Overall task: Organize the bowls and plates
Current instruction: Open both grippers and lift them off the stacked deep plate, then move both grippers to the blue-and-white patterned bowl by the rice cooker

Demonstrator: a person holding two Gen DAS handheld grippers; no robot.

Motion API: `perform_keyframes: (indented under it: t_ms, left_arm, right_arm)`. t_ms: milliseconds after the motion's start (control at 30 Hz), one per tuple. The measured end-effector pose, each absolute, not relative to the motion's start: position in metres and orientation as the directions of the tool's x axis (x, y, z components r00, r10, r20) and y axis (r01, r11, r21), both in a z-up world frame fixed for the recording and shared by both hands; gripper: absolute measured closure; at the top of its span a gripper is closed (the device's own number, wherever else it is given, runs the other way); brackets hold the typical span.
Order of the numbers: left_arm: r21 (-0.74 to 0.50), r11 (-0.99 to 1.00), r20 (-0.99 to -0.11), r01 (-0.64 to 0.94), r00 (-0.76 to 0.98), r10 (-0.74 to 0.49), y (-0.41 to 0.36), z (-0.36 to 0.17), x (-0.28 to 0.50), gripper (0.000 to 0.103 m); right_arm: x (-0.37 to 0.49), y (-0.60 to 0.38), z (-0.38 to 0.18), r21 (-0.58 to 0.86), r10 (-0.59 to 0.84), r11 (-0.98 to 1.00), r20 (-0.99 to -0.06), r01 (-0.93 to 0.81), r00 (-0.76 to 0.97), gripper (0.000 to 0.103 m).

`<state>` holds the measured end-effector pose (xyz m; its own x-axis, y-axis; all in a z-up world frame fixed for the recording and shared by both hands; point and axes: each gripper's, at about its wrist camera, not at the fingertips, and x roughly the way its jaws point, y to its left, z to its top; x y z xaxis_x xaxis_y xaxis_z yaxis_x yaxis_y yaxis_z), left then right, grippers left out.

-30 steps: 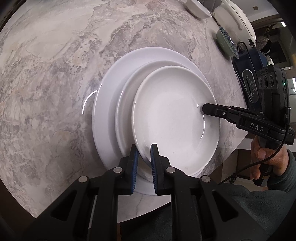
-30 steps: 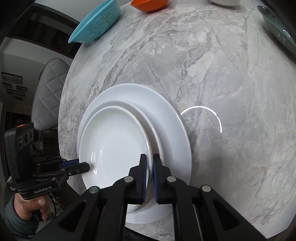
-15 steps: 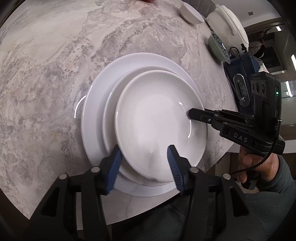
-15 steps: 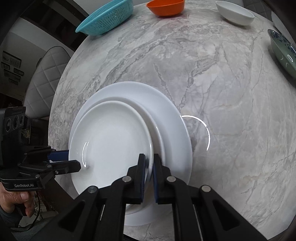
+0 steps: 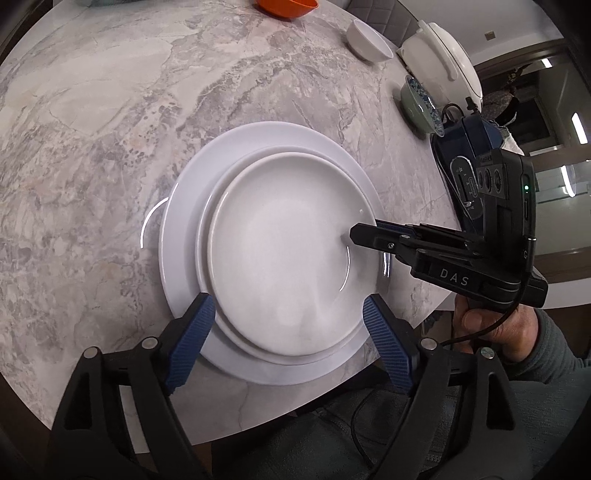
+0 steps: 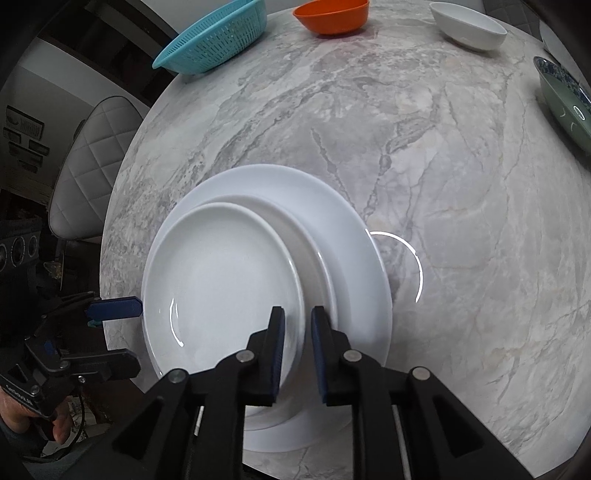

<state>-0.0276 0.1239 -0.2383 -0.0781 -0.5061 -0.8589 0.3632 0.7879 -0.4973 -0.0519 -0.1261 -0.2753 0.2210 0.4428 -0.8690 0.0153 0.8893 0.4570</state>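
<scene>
Three white plates form a stack near the marble table's point(image 6: 424, 155) front edge: the small top plate point(image 5: 280, 254) lies on a middle plate point(image 6: 314, 254), which lies on the large bottom plate point(image 5: 184, 206). The left gripper point(image 5: 288, 339) is spread wide, one finger either side of the top plate's near rim; the right gripper point(image 6: 297, 350) straddles that plate's rim with a slight gap showing. Beyond the stack stand an orange bowl point(image 6: 332, 14), a white bowl point(image 6: 469, 24), a green patterned bowl point(image 6: 565, 99) and a turquoise colander point(image 6: 214, 37).

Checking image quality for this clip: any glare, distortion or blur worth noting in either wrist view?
Left wrist view: strong fisheye bending of the marble table, thin arc reflections on the top plate, all sharp. Right wrist view: same bending, a bright arc on the table beside the largest plate; right gripper slightly soft close up.
</scene>
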Motion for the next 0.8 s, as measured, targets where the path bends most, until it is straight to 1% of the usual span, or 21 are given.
perform_keyframes:
  t_ms: [133, 267, 333, 467, 500, 533, 567, 633, 800]
  left_arm:
    - [-0.496, 0.791, -0.859, 0.358, -0.072, -0.506, 0.133, -0.234, -0.027, 0.019]
    - [-0.506, 0.788, -0.851, 0.352, -0.058, -0.521, 0.136, -0.227, -0.029, 0.019]
    - [-0.519, 0.783, -0.842, 0.344, -0.044, -0.538, 0.139, -0.221, -0.028, 0.019]
    - [-0.524, 0.79, -0.833, 0.318, 0.005, -0.554, 0.148, -0.209, -0.021, 0.006]
    - [-0.52, 0.794, -0.833, 0.313, 0.02, -0.553, 0.15, -0.205, -0.019, 0.005]
    - [-0.513, 0.8, -0.835, 0.312, 0.035, -0.549, 0.152, -0.201, -0.018, 0.001]
    - [-0.502, 0.805, -0.838, 0.316, 0.053, -0.543, 0.153, -0.197, -0.016, 0.0]
    - [-0.476, 0.812, -0.841, 0.337, 0.094, -0.532, 0.155, -0.187, -0.014, 0.0]
    - [-0.382, 0.836, -0.862, 0.393, 0.174, -0.476, 0.141, -0.171, -0.005, 0.0]
  right_arm:
    - [-0.051, -0.122, -0.272, 0.465, 0.451, 0.885, -0.862, 0.009, 0.229, 0.07]
    - [-0.05, -0.119, -0.272, 0.467, 0.454, 0.884, -0.861, 0.005, 0.229, 0.064]
    - [-0.051, -0.118, -0.269, 0.47, 0.456, 0.883, -0.859, 0.008, 0.234, 0.058]
    - [-0.052, -0.12, -0.258, 0.48, 0.462, 0.877, -0.847, 0.005, 0.263, 0.047]
    - [-0.053, -0.12, -0.254, 0.48, 0.461, 0.877, -0.845, 0.006, 0.272, 0.04]
    - [-0.054, -0.122, -0.25, 0.48, 0.459, 0.877, -0.842, 0.007, 0.284, 0.032]
    - [-0.056, -0.124, -0.246, 0.485, 0.462, 0.874, -0.835, 0.005, 0.3, 0.028]
    - [-0.06, -0.13, -0.237, 0.491, 0.46, 0.871, -0.821, 0.007, 0.339, 0.018]
    - [-0.069, -0.153, -0.221, 0.515, 0.455, 0.856, -0.791, 0.045, 0.409, 0.017]
